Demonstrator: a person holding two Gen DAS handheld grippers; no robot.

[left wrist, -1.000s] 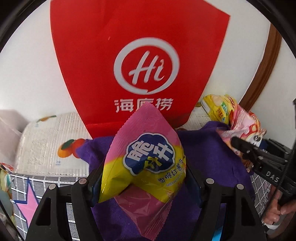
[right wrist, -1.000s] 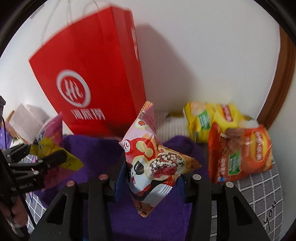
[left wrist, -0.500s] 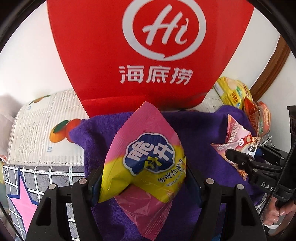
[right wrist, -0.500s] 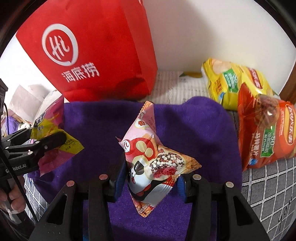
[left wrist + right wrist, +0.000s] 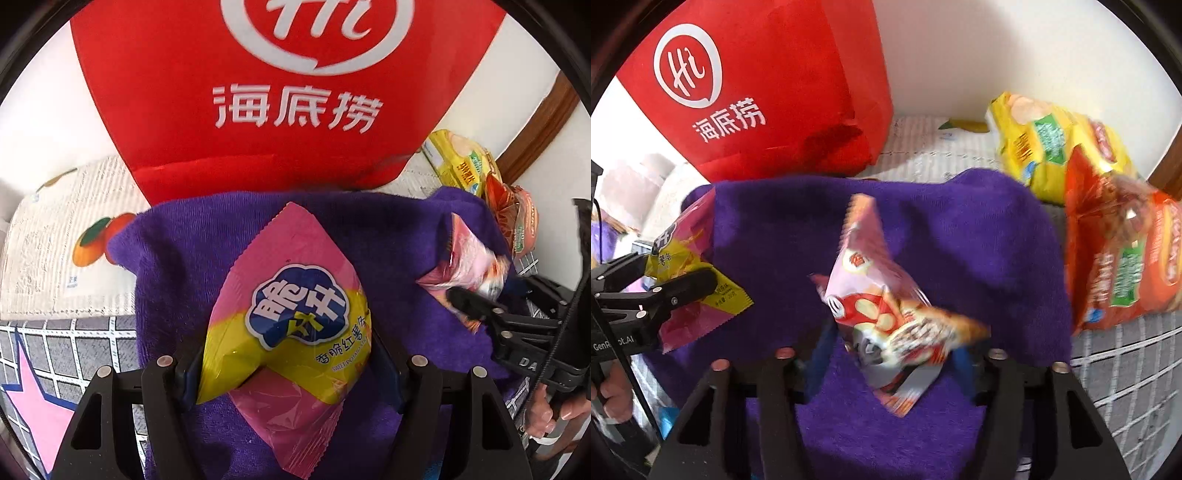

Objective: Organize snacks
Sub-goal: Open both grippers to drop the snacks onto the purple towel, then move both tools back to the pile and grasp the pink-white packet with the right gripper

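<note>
My left gripper point(image 5: 288, 354) is shut on a pink and yellow snack packet point(image 5: 291, 317), held just above the purple towel point(image 5: 192, 240). It also shows in the right wrist view point(image 5: 687, 273). My right gripper point(image 5: 897, 350) is shut on a pink panda snack packet point(image 5: 886, 310), blurred by motion, over the same towel point(image 5: 979, 240). That packet also shows at the right of the left wrist view point(image 5: 469, 266). A red paper bag point(image 5: 280, 92) stands behind the towel against the wall.
A yellow chip bag point(image 5: 1045, 147) and an orange chip bag point(image 5: 1126, 266) lie right of the towel. A white fruit-print mat point(image 5: 55, 240) and a grey checked cover with a pink star point(image 5: 33, 398) lie to the left. A wooden frame point(image 5: 539, 125) runs at the far right.
Both grippers have moved down and forward toward the towel with their packets. The red bag looms larger and higher in both views. The right packet now shakes and blurs.
</note>
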